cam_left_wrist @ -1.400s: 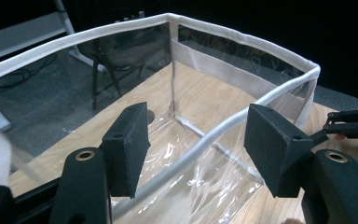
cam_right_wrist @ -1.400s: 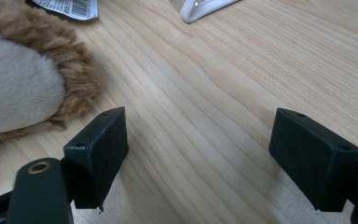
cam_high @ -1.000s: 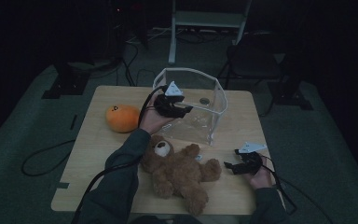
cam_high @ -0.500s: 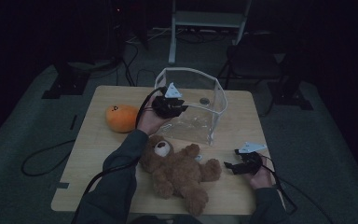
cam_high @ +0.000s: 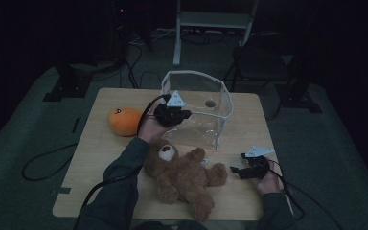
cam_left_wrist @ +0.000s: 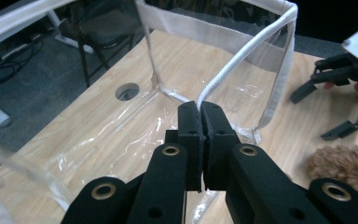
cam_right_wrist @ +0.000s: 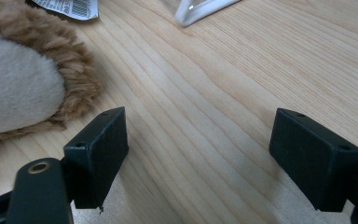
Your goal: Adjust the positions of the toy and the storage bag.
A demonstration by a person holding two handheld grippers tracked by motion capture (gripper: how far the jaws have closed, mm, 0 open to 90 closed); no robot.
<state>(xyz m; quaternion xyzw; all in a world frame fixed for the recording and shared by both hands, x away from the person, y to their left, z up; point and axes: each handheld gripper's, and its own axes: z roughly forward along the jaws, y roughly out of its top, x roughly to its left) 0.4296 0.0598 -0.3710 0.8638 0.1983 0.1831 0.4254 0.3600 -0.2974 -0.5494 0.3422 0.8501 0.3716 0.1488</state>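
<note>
On bag rim [cam_left_wrist: 242, 60], gripper [cam_left_wrist: 200, 109] newly clamped

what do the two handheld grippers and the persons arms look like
Both grippers, left and right, are black, each with a pale grey three-cornered plate on top and a black cable trailing back over the table. Seen close, the left gripper's fingers are flat, blocky black pads on link arms with brass-coloured ringed pivots. The person wears dark grey-green long sleeves.
</note>
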